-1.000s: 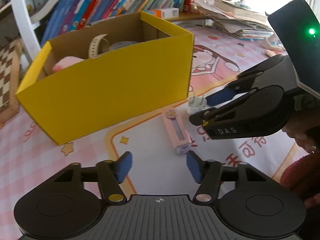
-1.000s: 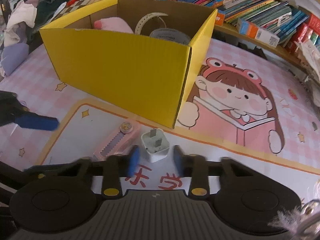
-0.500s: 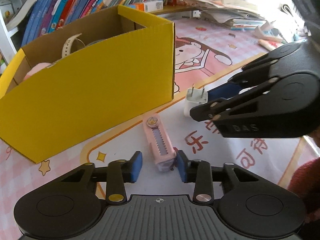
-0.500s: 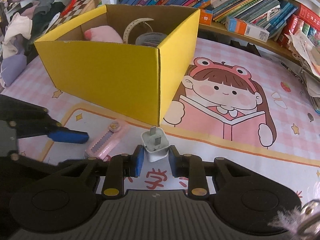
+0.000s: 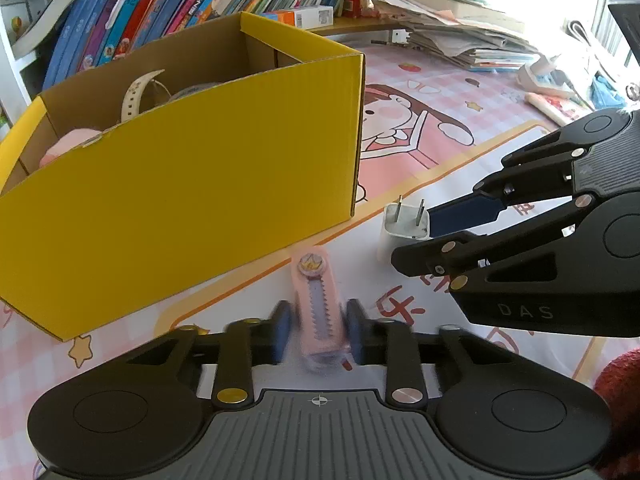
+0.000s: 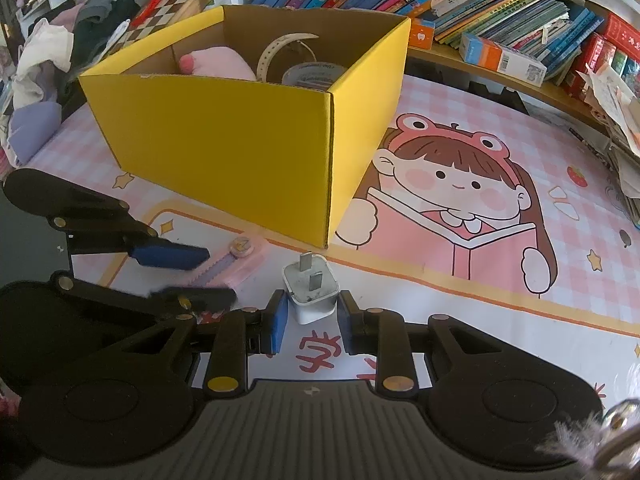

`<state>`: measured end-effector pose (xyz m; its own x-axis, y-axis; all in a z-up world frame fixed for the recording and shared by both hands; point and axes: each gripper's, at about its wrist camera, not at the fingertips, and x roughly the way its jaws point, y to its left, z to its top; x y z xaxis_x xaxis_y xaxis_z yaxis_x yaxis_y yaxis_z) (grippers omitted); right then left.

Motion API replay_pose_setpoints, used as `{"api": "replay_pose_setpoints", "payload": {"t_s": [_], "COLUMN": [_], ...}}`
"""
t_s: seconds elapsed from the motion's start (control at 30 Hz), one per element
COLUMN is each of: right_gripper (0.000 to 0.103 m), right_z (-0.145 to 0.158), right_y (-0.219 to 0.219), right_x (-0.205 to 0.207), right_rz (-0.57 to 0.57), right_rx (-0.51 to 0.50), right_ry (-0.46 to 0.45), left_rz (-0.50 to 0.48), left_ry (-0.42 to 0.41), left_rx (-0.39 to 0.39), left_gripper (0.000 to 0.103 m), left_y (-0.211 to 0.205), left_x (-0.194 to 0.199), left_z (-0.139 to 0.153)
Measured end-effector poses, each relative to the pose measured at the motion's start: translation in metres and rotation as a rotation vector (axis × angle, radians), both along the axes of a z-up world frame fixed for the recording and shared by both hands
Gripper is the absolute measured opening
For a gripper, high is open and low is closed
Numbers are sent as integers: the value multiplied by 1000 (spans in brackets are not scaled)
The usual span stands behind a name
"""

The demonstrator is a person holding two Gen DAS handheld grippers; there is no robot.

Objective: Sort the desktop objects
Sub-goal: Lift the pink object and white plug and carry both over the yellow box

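Pink and slim, a plastic utility knife with a toothed slider [image 5: 318,304] lies on the cartoon-printed worktop [image 5: 436,120] near the open yellow cardboard box [image 5: 192,184]. In the left wrist view, the left hand-held gripper [image 5: 318,332] has its blue pads on either side of the knife's near end, motion-blurred, so I cannot tell whether they are clamped.

From the right wrist view, the right hand-held gripper [image 6: 310,320] straddles a white wall charger plug [image 6: 311,294], prongs up, with slight gaps at both pads.
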<state>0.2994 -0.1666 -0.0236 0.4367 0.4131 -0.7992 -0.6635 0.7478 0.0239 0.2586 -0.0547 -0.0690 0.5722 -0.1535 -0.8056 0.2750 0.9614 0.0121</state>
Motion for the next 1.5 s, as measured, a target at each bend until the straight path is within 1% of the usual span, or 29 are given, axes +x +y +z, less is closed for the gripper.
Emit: {"api": "replay_pose_setpoints", "payload": {"t_s": [0.23, 0.4, 0.57, 1.07, 1.17, 1.27, 1.5], "right_gripper": [25, 25, 25, 25, 25, 25, 25], "right_z": [3, 7, 11, 17, 23, 33, 68], "right_y": [3, 5, 13, 40, 44, 47, 53], "right_x": [-7, -14, -22, -46, -51, -54, -51], "right_rz": [11, 18, 44, 98, 109, 127, 138], "right_rx": [-3, 2, 7, 5, 14, 30, 102], "right_ry": [-10, -18, -29, -55, -77, -107, -176], "left_rz": [21, 44, 51, 100, 104, 106, 114], "left_ry": [13, -31, -72, -111, -140, -185, -283], "left_rx": [-42, -54, -50, -56, -48, -46, -61], "left_gripper": [23, 23, 23, 23, 23, 23, 23], "left_y": [13, 23, 29, 57, 63, 69, 81], "left_x": [-16, -28, -38, -66, -72, -77, -76], "left_z": [4, 18, 29, 41, 48, 59, 91]}}
